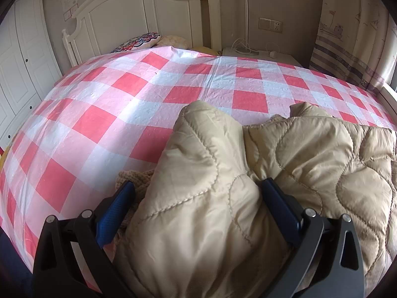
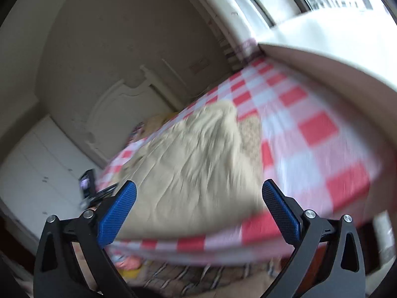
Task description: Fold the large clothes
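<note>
Mid-fold: the left claw (image 1: 197, 193) straddled the quilted jacket's (image 1: 310, 154) sleeve, fingers apart; the right claw (image 2: 198, 193) hung spread, empty. Next: clamp, carry toward three o'clock.

Left wrist camera: low over bed (image 1: 173, 92), level, facing headboard (image 1: 148, 7); quilted beige jacket (image 1: 223, 186) fills near foreground between my left tongs (image 1: 198, 193), very close. Right wrist camera: farther back, beyond bed's edge, rolled so bed (image 2: 310, 129) slants across frame, looking past my right tongs (image 2: 198, 196); picture motion-blurred. Both views share checkered bed cover, jacket (image 2: 193, 161), headboard (image 2: 119, 109), white wardrobe (image 1: 22, 57).
</note>
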Demonstrator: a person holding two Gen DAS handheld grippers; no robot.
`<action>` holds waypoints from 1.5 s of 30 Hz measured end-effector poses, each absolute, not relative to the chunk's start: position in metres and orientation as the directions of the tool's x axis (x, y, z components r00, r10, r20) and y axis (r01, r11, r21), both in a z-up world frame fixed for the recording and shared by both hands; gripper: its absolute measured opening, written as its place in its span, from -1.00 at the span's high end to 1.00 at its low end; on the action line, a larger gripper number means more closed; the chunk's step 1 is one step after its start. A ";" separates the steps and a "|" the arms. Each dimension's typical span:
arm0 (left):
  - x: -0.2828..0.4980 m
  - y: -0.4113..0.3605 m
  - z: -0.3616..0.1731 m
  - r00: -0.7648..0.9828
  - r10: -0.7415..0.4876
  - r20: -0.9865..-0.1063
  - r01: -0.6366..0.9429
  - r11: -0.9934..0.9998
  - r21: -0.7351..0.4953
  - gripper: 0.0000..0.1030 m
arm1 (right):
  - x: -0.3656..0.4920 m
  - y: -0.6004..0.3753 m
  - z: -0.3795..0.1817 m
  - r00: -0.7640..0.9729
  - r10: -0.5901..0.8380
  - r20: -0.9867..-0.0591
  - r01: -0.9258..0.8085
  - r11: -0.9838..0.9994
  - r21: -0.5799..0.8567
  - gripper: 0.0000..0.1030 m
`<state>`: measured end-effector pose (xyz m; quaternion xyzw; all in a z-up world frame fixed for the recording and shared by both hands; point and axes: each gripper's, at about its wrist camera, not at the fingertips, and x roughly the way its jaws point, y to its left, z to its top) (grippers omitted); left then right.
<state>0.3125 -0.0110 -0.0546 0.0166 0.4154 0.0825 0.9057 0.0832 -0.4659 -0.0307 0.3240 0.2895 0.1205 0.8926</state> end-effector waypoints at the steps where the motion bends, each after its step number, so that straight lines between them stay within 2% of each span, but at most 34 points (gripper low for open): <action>1: 0.312 -0.011 -0.055 0.641 0.163 -0.750 -0.135 0.986 0.099 -0.96 | 0.074 -0.464 -0.039 0.790 0.428 -0.440 -0.031 0.744 0.668 -0.86; 5: 0.312 -0.010 -0.054 0.641 0.164 -0.750 -0.136 0.986 0.100 -0.96 | 0.068 -0.453 -0.071 0.739 0.477 -0.476 -0.005 0.710 0.704 -0.66; 10: 0.312 -0.010 -0.054 0.641 0.165 -0.750 -0.136 0.986 0.100 -0.96 | 0.090 -0.446 -0.081 0.739 0.497 -0.454 -0.008 0.681 0.732 -0.64; 14: 0.312 -0.010 -0.055 0.640 0.164 -0.751 -0.136 0.986 0.099 -0.96 | 0.110 -0.434 -0.080 0.728 0.498 -0.472 -0.016 0.700 0.714 -0.64; 17: 0.311 -0.010 -0.055 0.639 0.162 -0.752 -0.135 0.986 0.097 -0.96 | 0.140 -0.411 -0.083 0.685 0.469 -0.557 0.051 0.732 0.679 -0.66; 20: 0.312 -0.010 -0.055 0.639 0.161 -0.752 -0.137 0.986 0.095 -0.96 | 0.172 -0.392 -0.078 0.703 0.374 -0.604 0.135 0.765 0.630 -0.72; 21: 0.311 -0.010 -0.055 0.638 0.160 -0.753 -0.138 0.986 0.093 -0.96 | 0.179 -0.390 -0.079 0.722 0.356 -0.593 0.177 0.734 0.656 -0.84; 24: 0.311 -0.009 -0.056 0.637 0.163 -0.753 -0.142 0.985 0.093 -0.96 | 0.201 -0.386 -0.080 0.772 0.259 -0.580 0.288 0.671 0.683 -0.87; 26: 0.311 -0.007 -0.056 0.635 0.176 -0.752 -0.163 0.982 0.093 -0.96 | 0.210 -0.386 -0.082 0.820 0.225 -0.527 0.269 0.661 0.701 -0.56; 27: 0.311 -0.005 -0.056 0.634 0.184 -0.751 -0.177 0.980 0.090 -0.96 | 0.211 -0.388 -0.085 0.837 0.226 -0.498 0.254 0.646 0.719 -0.10; 28: 0.310 -0.004 -0.056 0.634 0.191 -0.750 -0.193 0.978 0.086 -0.96 | 0.209 -0.393 -0.089 0.854 0.232 -0.466 0.240 0.618 0.748 0.13; 30: 0.311 -0.005 -0.055 0.632 0.203 -0.748 -0.198 0.975 0.098 -0.96 | 0.199 -0.403 -0.093 0.885 0.276 -0.376 0.170 0.560 0.811 0.27; 34: 0.314 -0.026 -0.045 0.640 0.254 -0.726 -0.180 0.967 0.180 -0.96 | 0.174 -0.410 -0.087 0.910 0.287 -0.300 0.096 0.557 0.825 0.31; 36: 0.313 -0.037 -0.032 0.655 0.260 -0.709 -0.190 0.965 0.179 -0.95 | 0.159 -0.416 -0.084 0.922 0.274 -0.274 0.074 0.570 0.819 0.31; 39: 0.304 -0.068 0.004 0.735 0.178 -0.654 -0.186 0.981 0.058 -0.95 | 0.142 -0.424 -0.080 0.935 0.239 -0.264 0.070 0.605 0.793 0.30; 41: 0.304 -0.104 0.018 0.755 0.110 -0.647 -0.116 0.993 0.033 -0.95 | 0.132 -0.430 -0.078 0.939 0.223 -0.262 0.073 0.616 0.784 0.30; 43: 0.309 -0.151 0.021 0.749 0.079 -0.658 -0.029 0.996 0.087 -0.95 | 0.124 -0.429 -0.073 0.943 0.205 -0.260 0.070 0.645 0.761 0.30; 45: 0.314 -0.211 0.009 0.748 0.128 -0.651 0.052 0.967 0.249 -0.95 | 0.116 -0.424 -0.066 0.946 0.197 -0.256 0.055 0.683 0.728 0.30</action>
